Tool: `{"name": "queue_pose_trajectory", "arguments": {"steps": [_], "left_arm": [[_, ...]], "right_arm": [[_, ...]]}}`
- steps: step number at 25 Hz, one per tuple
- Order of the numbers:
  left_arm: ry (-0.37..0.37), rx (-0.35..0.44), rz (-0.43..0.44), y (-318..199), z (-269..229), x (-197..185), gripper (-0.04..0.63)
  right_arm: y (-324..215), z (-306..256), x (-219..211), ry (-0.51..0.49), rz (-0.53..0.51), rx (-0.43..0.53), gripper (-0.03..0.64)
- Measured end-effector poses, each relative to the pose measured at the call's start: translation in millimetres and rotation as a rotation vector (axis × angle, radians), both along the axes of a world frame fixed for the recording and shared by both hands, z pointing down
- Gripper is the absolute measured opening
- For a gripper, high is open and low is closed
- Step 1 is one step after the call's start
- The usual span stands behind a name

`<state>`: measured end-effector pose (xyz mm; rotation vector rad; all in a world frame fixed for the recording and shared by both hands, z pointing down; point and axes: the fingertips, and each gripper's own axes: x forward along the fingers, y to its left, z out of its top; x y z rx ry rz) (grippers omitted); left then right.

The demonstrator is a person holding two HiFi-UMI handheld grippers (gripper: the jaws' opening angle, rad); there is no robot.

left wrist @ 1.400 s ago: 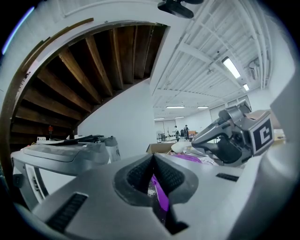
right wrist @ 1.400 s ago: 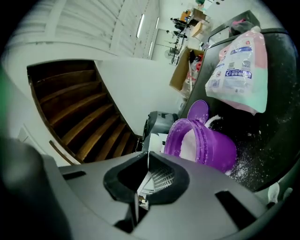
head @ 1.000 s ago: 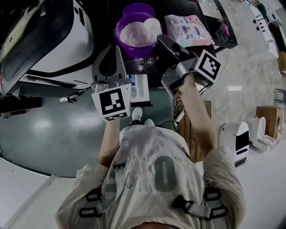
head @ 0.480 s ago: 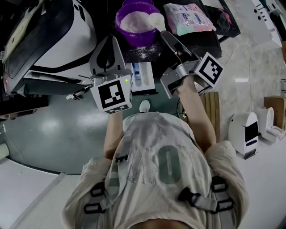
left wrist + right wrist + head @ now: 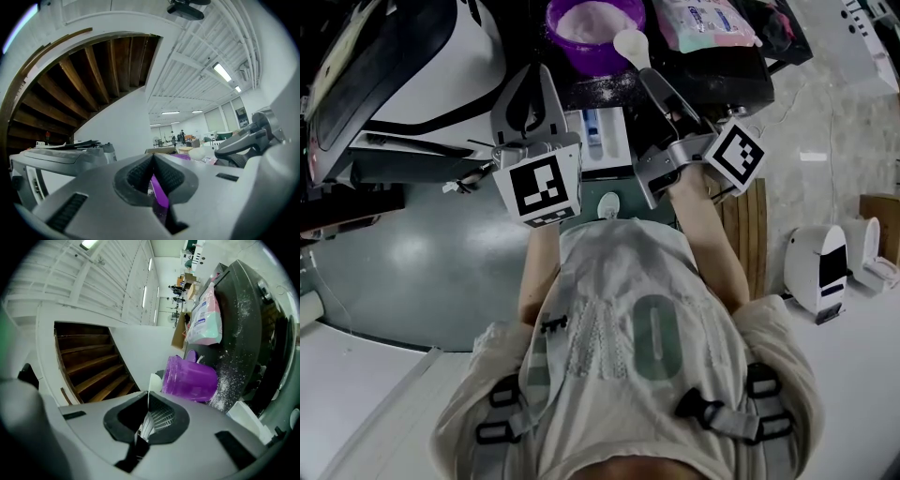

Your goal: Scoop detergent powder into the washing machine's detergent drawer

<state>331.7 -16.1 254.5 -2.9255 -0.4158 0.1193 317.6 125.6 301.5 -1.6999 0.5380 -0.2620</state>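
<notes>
Right gripper (image 5: 652, 80) is clamped on the scoop (image 5: 630, 42) handle, bowl at the tub's (image 5: 581, 62) four o'clock. Left gripper (image 5: 540, 80) is closed, empty, at the drawer's (image 5: 617, 142) ten o'clock.

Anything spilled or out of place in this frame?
Yes: white powder is scattered over the dark machine top beside the purple tub, thickest near the tub's base. It lies outside both the tub and the drawer, so it looks spilled.

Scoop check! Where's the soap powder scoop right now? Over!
Right hand-held gripper shut on scoop, beside purple tub. Left hand-held gripper shut, empty. Detergent drawer open below, nothing blocking.
</notes>
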Motion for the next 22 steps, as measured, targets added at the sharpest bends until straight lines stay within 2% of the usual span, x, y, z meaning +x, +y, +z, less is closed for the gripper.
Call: {"name": "queue_pose_trajectory", "arguments": {"steps": [15,22], "left_arm": [[-0.037,-0.011,0.001,-16.2,23.0,-18.5,0.021],[-0.059,-0.018,-0.015,-22.5,33.2,-31.3,0.021]], "right_arm": [[1.7,33.2,-35.5,-0.028,0.04,-0.007,0.011],[-11.8,48.8,-52.5,-0.052,0.007,-0.052,0.011]]}}
